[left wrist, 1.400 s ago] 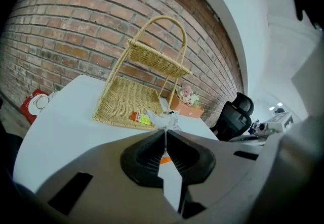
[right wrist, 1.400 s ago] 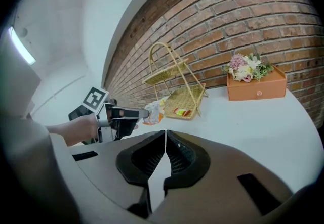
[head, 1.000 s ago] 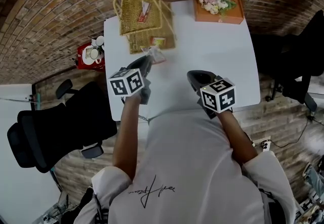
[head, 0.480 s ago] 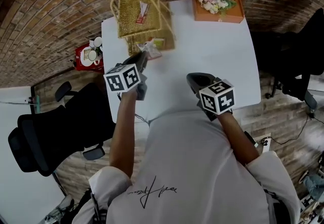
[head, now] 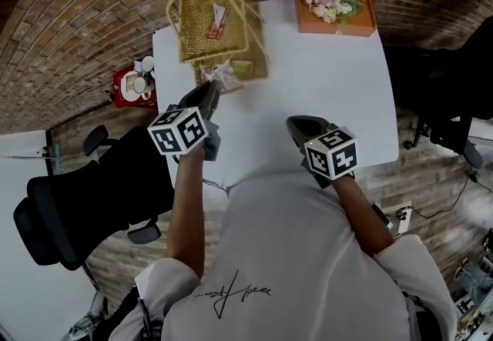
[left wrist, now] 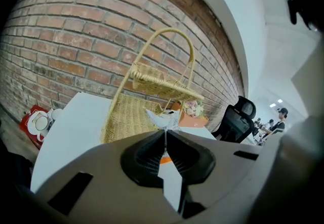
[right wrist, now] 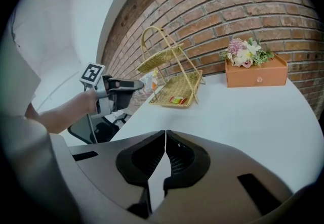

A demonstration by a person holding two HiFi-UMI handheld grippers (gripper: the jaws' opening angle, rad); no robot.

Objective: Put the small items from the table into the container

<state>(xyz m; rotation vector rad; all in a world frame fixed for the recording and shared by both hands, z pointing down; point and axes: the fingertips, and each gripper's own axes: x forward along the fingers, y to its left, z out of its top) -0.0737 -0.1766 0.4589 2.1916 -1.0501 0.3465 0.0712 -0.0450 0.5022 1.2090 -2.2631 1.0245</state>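
Observation:
A two-tier wicker basket [head: 216, 24] with a tall handle stands at the far left of the white table [head: 323, 93]. One small packet [head: 218, 20] lies on its upper tier and another [head: 241, 66] on its lower tray. My left gripper [head: 213, 88] is shut on a crinkled clear-white wrapped packet [head: 224, 75], held just in front of the lower tray. In the left gripper view the packet [left wrist: 165, 118] sticks up from the closed jaws, with the basket [left wrist: 126, 114] behind it. My right gripper [head: 296, 124] hovers over the near table edge, shut with nothing in it [right wrist: 165, 134].
An orange drawer box with flowers [head: 333, 12] stands at the table's far right corner. A red box with cups [head: 132, 85] sits on the floor to the left. Black office chairs stand left [head: 85, 193] and right [head: 447, 101]. A brick wall runs behind the table.
My left gripper has carried the wrapped packet away from me, up toward the basket's lower tray. The right gripper has stayed where it was.

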